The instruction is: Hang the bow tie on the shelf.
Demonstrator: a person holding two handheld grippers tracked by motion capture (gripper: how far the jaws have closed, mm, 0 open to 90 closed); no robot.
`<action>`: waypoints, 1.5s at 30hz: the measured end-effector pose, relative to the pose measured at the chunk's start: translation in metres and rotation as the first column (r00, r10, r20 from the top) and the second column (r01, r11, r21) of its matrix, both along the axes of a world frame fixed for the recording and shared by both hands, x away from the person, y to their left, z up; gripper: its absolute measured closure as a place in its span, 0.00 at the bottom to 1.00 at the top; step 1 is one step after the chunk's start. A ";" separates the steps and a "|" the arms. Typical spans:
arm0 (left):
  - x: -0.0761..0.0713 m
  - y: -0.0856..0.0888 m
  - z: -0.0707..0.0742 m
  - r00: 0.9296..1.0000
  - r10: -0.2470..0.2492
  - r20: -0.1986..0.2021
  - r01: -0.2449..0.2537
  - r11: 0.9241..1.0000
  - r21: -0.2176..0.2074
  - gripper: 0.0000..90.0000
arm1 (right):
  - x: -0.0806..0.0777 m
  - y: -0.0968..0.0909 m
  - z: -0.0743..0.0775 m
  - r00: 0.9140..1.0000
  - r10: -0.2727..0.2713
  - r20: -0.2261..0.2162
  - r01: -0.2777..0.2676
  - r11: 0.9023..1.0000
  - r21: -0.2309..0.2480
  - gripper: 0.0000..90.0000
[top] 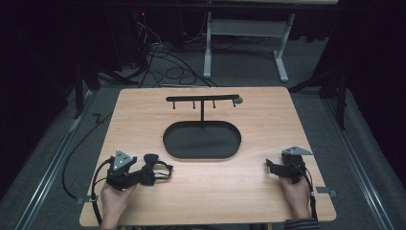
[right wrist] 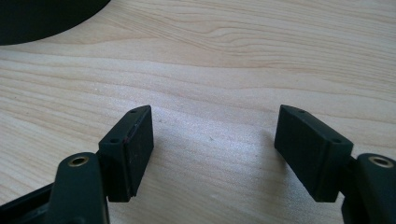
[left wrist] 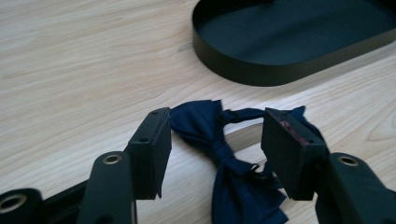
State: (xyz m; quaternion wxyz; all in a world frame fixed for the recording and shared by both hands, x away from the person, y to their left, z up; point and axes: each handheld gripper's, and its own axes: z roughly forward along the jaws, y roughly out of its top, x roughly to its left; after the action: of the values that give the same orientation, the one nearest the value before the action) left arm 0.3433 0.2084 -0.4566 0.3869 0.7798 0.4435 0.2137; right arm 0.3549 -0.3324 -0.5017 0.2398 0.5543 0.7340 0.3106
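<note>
A dark navy bow tie [left wrist: 224, 149] lies flat on the wooden table, its thin strap [left wrist: 243, 113] curling behind it. My left gripper [left wrist: 215, 154] is open, with one jaw on each side of the tie's knot and a gap between the pads and the cloth. In the high view the bow tie [top: 155, 167] sits at the front left just ahead of the left gripper [top: 143, 173]. The right gripper [right wrist: 212, 149] is open over bare wood at the front right [top: 269, 166], with nothing between its jaws.
A black oval tray [top: 182, 149] sits mid-table with a T-shaped hook stand [top: 202, 98] rising from its back edge. The tray's rim [left wrist: 243, 74] lies close beyond the bow tie. Past the table [top: 268, 115] are cables and a desk frame on the floor.
</note>
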 end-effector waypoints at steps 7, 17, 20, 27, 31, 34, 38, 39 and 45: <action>0.005 -0.016 -0.002 0.999 -0.047 -0.003 0.047 0.998 0.036 0.50 | 0.000 0.000 0.000 1.000 0.000 0.001 0.000 1.000 0.002 0.33; 0.020 -0.035 -0.008 0.994 -0.100 -0.043 0.102 0.993 0.059 0.51 | 0.000 -0.001 0.000 1.000 -0.001 0.000 0.001 1.000 0.011 0.33; 0.023 -0.036 -0.012 0.993 -0.102 -0.053 0.105 0.992 0.066 0.52 | 0.000 -0.001 0.000 1.000 0.000 0.000 0.000 1.000 0.014 0.33; 0.032 -0.038 -0.021 0.994 -0.080 -0.078 0.088 0.991 0.101 0.51 | 0.000 -0.001 0.000 1.000 0.000 0.000 0.000 1.000 0.012 0.33; 0.035 -0.039 -0.025 0.993 -0.076 -0.087 0.086 0.990 0.116 0.55 | 0.000 -0.001 0.000 1.000 -0.001 0.000 0.001 1.000 0.012 0.33; 0.040 -0.040 -0.030 0.992 -0.062 -0.107 0.074 0.991 0.114 0.65 | 0.000 -0.001 0.000 1.000 0.001 0.001 -0.001 1.000 0.013 0.33; 0.043 -0.037 -0.031 0.992 -0.046 -0.116 0.057 0.994 0.096 0.74 | 0.000 -0.001 0.000 1.000 0.000 0.000 0.000 1.000 0.013 0.33; 0.043 -0.037 -0.031 0.992 -0.047 -0.116 0.058 0.994 0.096 0.77 | 0.000 -0.001 0.000 1.000 0.001 0.001 -0.001 1.000 0.013 0.33; 0.044 -0.035 -0.031 0.992 -0.047 -0.114 0.058 0.994 0.093 0.89 | 0.000 -0.001 0.000 1.000 0.000 0.000 0.000 1.000 0.014 0.33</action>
State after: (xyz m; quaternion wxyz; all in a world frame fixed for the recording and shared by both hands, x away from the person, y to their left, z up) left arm 0.3870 0.1731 -0.4879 0.3289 0.8197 0.4327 0.1808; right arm 0.3550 -0.3337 -0.5016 0.2359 0.5560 0.7318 0.3156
